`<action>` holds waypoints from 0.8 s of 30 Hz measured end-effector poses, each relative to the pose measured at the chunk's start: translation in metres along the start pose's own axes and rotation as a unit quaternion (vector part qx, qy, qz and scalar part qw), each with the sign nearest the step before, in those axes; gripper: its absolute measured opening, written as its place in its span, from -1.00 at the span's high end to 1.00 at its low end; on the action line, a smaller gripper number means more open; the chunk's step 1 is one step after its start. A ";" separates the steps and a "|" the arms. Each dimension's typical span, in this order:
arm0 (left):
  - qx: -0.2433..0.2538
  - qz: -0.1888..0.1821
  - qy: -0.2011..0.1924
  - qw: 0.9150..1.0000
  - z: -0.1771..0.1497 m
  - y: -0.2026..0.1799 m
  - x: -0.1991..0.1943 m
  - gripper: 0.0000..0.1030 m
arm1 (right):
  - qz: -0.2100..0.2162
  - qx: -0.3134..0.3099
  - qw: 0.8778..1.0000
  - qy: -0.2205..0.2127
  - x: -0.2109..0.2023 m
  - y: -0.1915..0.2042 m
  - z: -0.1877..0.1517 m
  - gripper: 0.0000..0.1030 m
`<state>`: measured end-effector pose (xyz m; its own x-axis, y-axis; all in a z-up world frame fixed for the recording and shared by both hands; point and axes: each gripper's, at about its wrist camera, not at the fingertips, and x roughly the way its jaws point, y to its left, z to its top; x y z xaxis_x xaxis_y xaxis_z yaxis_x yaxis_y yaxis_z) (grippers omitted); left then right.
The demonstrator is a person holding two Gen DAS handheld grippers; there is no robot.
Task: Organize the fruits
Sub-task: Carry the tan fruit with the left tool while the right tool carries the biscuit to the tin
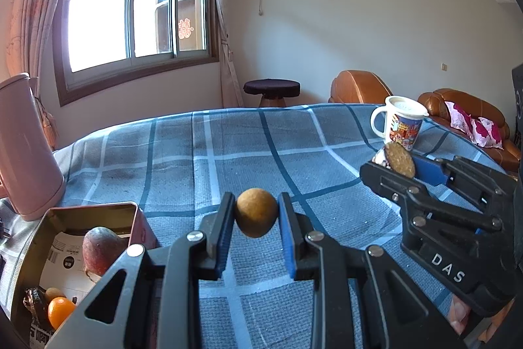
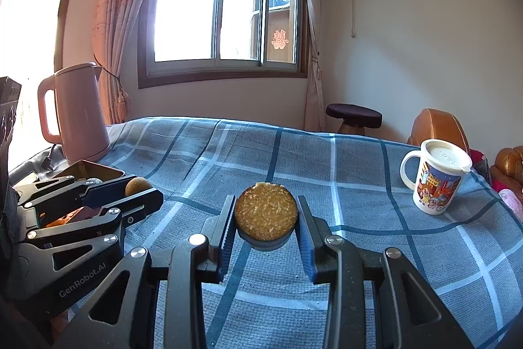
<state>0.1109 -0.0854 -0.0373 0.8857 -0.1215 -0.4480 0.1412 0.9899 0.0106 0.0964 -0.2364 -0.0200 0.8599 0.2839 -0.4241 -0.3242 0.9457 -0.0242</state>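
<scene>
My left gripper [image 1: 256, 213] is shut on a small round brown fruit [image 1: 256, 211], held above the blue checked tablecloth [image 1: 261, 152]. It shows again at the left of the right wrist view, left gripper [image 2: 139, 187] with the brown fruit [image 2: 137, 185] between its fingers. My right gripper [image 2: 265, 216] is shut on a round golden-brown biscuit [image 2: 265, 211] with a dark underside. In the left wrist view that right gripper [image 1: 397, 159] and biscuit [image 1: 399, 160] hang at the right. An open tin box [image 1: 94, 215] at lower left holds a reddish fruit [image 1: 101, 251], an orange [image 1: 60, 311] and a dark wrapped item.
A pink kettle [image 2: 81, 116] stands at the table's far left beside the tin box [image 2: 94, 169]. A lidded white mug with a cartoon print [image 2: 434, 179] stands at the right. Beyond the table are a dark stool [image 2: 354, 116], brown leather seats [image 1: 464, 110] and a window.
</scene>
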 end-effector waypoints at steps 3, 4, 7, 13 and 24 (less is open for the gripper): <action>0.000 0.003 -0.008 1.000 0.000 0.000 -0.003 0.46 | 0.000 -0.002 1.000 -0.006 -0.003 0.001 0.000 0.30; 0.000 0.005 -0.011 1.000 0.000 0.000 -0.004 0.46 | 0.000 -0.003 1.000 -0.008 -0.003 0.002 0.000 0.30; 0.002 0.008 -0.019 1.000 -0.001 -0.001 -0.008 0.46 | -0.002 -0.006 1.000 -0.013 -0.006 0.004 -0.001 0.30; 0.004 0.013 -0.033 0.999 -0.002 -0.002 -0.014 0.46 | -0.003 -0.012 1.000 -0.024 -0.012 0.007 -0.001 0.30; 0.005 0.018 -0.053 0.998 -0.004 0.000 -0.024 0.46 | -0.005 -0.024 0.999 -0.046 -0.021 0.012 -0.002 0.30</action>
<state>0.0878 -0.0823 -0.0306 0.9323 -0.0931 -0.3495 0.1117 0.9932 0.0335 0.0738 -0.2313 -0.0138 0.8947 0.2902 -0.3395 -0.3324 0.9404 -0.0722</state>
